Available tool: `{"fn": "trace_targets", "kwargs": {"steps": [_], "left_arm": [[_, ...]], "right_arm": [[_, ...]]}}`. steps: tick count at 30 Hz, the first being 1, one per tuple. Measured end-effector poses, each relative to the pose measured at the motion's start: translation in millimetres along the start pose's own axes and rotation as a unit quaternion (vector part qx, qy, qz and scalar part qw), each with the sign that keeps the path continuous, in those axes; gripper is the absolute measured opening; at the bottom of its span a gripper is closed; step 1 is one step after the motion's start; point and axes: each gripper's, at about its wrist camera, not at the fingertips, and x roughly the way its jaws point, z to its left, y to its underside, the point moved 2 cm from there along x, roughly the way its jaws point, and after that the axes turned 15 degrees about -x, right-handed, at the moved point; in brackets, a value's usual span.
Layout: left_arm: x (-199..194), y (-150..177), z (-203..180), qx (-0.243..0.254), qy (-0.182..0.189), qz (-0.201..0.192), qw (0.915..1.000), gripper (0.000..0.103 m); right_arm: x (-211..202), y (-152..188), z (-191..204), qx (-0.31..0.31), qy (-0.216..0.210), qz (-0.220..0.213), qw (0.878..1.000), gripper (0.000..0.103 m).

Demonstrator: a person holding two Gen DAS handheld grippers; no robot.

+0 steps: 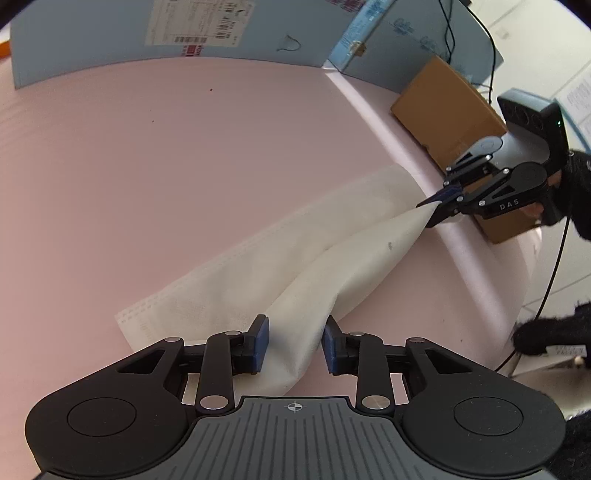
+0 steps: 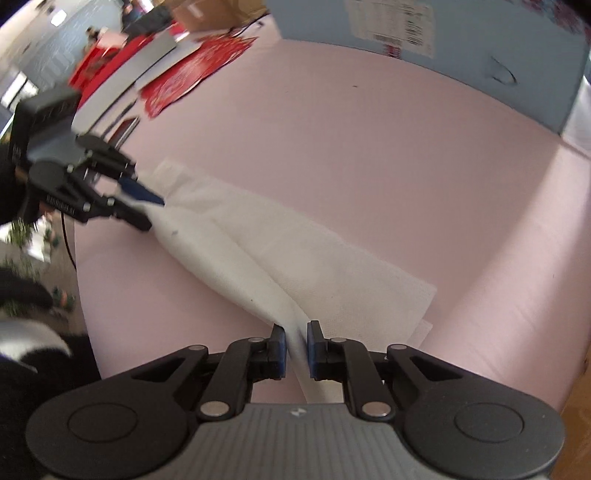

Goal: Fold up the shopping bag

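Observation:
A white non-woven shopping bag [image 1: 280, 266] lies stretched across the pink table, partly folded along its length; it also shows in the right wrist view [image 2: 295, 254]. My left gripper [image 1: 294, 341] has its blue pads on either side of one end of the bag, with the fabric bunched between them. In the right wrist view the left gripper [image 2: 149, 210] pinches the bag's far corner. My right gripper [image 2: 296, 345] is shut on the other end of the bag. In the left wrist view the right gripper [image 1: 430, 210] holds that corner lifted off the table.
A pink table [image 1: 184, 166] carries the bag. A light blue box [image 1: 166, 33] stands at the back. A brown cardboard box [image 1: 450, 114] sits past the right edge. Red papers [image 2: 192, 74] and a grey board [image 2: 129, 81] lie at the far left.

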Motion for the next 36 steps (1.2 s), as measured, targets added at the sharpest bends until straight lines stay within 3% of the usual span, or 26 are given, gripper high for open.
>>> {"fn": "trace_targets", "kwargs": {"steps": [4, 8, 9, 10, 12, 14, 19, 22, 26, 29, 32, 36], "left_arm": [[-5, 9, -18, 0.079, -0.031, -0.022, 0.9962, 0.061], [-2, 29, -37, 0.181, -0.083, -0.032, 0.9794, 0.06], [-4, 29, -35, 0.173, -0.074, -0.028, 0.9817, 0.047], [-6, 28, -34, 0.165, -0.064, -0.023, 0.9839, 0.023], [-12, 17, -16, 0.088, -0.034, -0.018, 0.9954, 0.021], [-14, 3, 4, -0.005, -0.002, -0.017, 0.9999, 0.02], [-14, -6, 33, -0.139, 0.025, -0.018, 0.9899, 0.02], [-14, -8, 47, -0.208, 0.045, -0.019, 0.9769, 0.02], [-14, -7, 51, -0.234, 0.05, -0.023, 0.9706, 0.021], [-19, -4, 49, -0.229, 0.039, -0.033, 0.972, 0.021], [-25, 1, 51, -0.236, 0.029, -0.049, 0.97, 0.022], [-28, 1, 47, -0.221, 0.009, -0.052, 0.9739, 0.022]], "right_arm": [[2, 6, -10, 0.056, -0.007, -0.006, 0.998, 0.013], [6, 4, -20, 0.085, -0.014, -0.011, 0.996, 0.013], [12, -1, -27, 0.092, -0.015, -0.012, 0.996, 0.013], [17, -4, -31, 0.098, -0.015, -0.013, 0.995, 0.013], [21, -10, -33, 0.104, -0.014, -0.014, 0.994, 0.014], [23, -15, -37, 0.115, -0.009, -0.015, 0.993, 0.018], [21, -26, -42, 0.152, 0.035, -0.018, 0.988, 0.028], [21, -29, -47, 0.168, 0.06, -0.018, 0.984, 0.039], [23, -30, -56, 0.178, 0.116, -0.01, 0.977, 0.039], [26, -35, -48, 0.123, 0.212, 0.014, 0.969, 0.036], [26, -33, -34, 0.086, 0.261, 0.0, 0.962, 0.031], [13, -29, -1, 0.046, 0.376, -0.064, 0.923, 0.033]]}}
